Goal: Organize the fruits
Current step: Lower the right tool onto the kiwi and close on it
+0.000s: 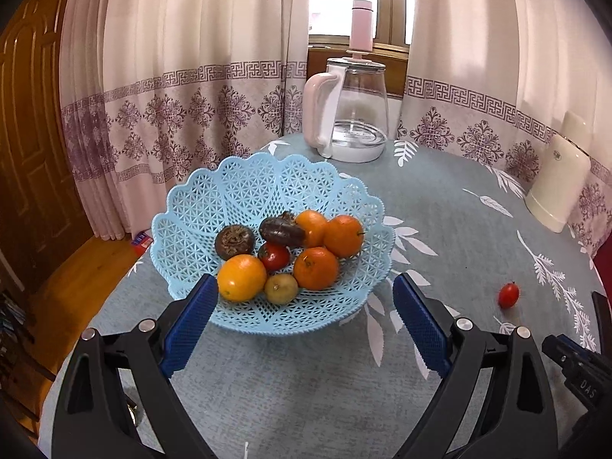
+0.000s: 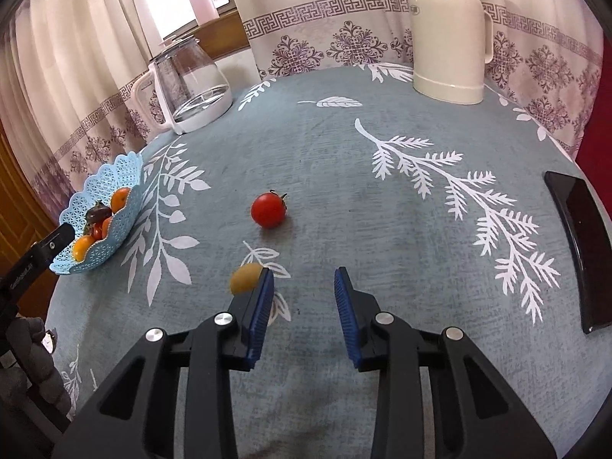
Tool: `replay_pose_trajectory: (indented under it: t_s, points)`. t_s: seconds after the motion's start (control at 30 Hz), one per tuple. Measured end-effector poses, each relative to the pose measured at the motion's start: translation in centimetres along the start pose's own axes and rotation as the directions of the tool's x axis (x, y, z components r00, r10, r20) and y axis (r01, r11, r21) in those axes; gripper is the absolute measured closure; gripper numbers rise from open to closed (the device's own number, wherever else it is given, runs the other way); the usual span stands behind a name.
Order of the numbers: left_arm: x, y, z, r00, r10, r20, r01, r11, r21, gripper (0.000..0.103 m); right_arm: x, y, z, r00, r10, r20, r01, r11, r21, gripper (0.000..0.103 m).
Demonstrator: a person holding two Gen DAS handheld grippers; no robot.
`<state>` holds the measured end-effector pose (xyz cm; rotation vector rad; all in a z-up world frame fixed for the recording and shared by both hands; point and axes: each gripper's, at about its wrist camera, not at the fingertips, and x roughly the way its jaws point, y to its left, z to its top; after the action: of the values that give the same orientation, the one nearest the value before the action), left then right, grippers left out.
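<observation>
Two fruits lay loose on the table (image 2: 325,382). Your left tongs (image 1: 302,306) gaped wide by the blue basket (image 1: 183,206). Rightward, your right tongs (image 2: 302,287) stood empty near the small yellow fruit (image 2: 244,277) and soft red tomato (image 2: 268,210). You needed a gentle pinch around its middle.

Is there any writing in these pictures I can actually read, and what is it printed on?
"DAS": white letters on the right claw's black body, cut off at the picture's edge.
Small logo on the cream kettle: too blurred to read.
Print on the left claw's black arm: too small to read.
Red packet on the floor: unreadable.
</observation>
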<state>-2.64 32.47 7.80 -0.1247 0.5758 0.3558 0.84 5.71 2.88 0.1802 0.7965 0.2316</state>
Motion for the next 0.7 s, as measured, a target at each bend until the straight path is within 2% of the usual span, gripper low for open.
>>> replay_pose_trajectory:
  t_s: [0.2, 0.33, 0.53, 0.7]
  points:
    - [-1.1, -1.8, 0.5, 0.999, -0.017, 0.027, 0.016, 0.999, 0.048, 0.009, 0.1, 0.4, -0.1, 0.999, 0.049, -0.011, -0.049, 0.999, 0.003, 0.069]
    - [-1.2, -3.2, 0.4, 0.999, -0.036, 0.026, 0.034, 0.997, 0.069, 0.009, 0.4, 1.9, 0.1, 0.996, 0.086, -0.023, -0.087, 0.995, -0.046, 0.068]
    - [-1.3, -4.4, 0.4, 0.999, -0.041, 0.024, 0.038, 0.994, 0.103, 0.009, 2.2, 2.8, 0.4, 0.997, 0.053, -0.064, -0.057, 0.996, -0.071, 0.068]
    - [-1.1, -4.8, 0.7, 0.999, -0.038, 0.024, 0.035, 0.994, 0.106, 0.009, 3.2, 2.8, 0.5, 0.992, 0.089, -0.089, -0.095, 0.993, -0.067, 0.068]
